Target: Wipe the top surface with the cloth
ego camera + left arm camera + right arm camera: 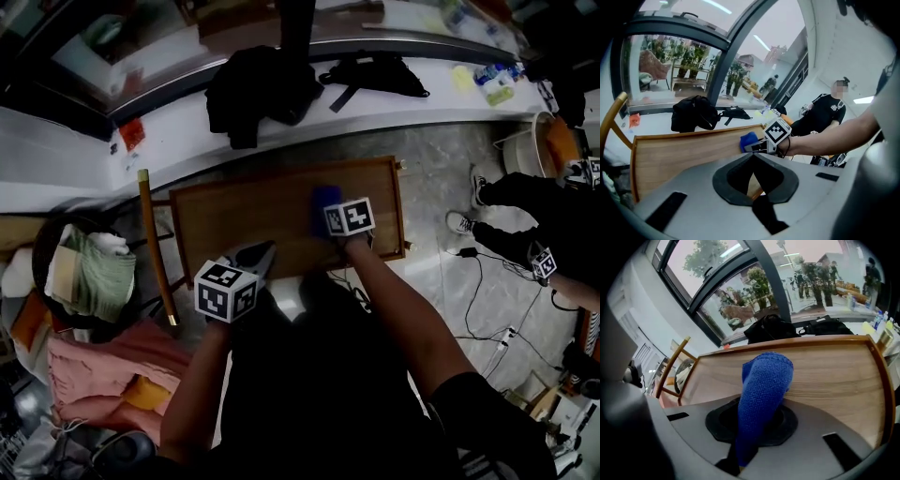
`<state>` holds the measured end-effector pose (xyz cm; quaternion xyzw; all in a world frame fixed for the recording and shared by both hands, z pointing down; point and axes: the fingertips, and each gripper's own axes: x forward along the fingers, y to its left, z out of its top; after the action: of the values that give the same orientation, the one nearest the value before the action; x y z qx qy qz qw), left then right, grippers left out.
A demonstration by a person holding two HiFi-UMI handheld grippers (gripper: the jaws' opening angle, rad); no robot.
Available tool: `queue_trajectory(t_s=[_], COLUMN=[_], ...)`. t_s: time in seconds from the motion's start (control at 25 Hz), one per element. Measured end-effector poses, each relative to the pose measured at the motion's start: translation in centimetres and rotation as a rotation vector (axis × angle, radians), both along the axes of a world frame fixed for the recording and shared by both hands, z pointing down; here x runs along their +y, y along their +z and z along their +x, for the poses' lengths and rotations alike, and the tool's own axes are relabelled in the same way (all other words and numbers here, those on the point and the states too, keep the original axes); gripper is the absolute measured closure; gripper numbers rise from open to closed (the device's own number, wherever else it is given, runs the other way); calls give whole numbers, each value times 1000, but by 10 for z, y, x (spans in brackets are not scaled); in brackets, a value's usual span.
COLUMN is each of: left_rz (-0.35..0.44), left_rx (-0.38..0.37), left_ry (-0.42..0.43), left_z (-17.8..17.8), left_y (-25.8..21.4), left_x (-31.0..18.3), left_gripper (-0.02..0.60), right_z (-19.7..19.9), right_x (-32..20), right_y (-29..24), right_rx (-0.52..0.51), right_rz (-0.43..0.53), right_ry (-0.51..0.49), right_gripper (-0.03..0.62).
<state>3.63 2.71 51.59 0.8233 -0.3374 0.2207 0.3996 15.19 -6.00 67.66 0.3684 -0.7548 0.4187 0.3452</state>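
The right gripper point(339, 219) has its jaws closed on the blue cloth point(764, 390), and the free end of the cloth rests on the wooden table top point(834, 376), a little to the 3 o'clock side of its middle in the head view. The left gripper point(752, 186) is near the table's close edge, at about 7 o'clock from the cloth, with its jaws together and nothing between them.
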Motion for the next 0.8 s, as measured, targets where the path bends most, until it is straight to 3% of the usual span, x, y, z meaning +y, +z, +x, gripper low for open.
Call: queue_trajectory(t_s=[0.16,0.44,0.8], left_rz=[-14,-20,-10], left_rx=[59,97,128], left_ry=[31,77,72], left_z=[44,100,101], left_y=[1,3,-4], left_x=[-3,-3,-5], left_gripper=[572,572,572], right_z=[50,127,180], right_x=[-2,-4,-1], right_y=[-3,-8,-11], right_rx=[21,100,245], right_rz=[4,-5,-41], right_ry=[38,101,152], right_gripper=[546,546,546])
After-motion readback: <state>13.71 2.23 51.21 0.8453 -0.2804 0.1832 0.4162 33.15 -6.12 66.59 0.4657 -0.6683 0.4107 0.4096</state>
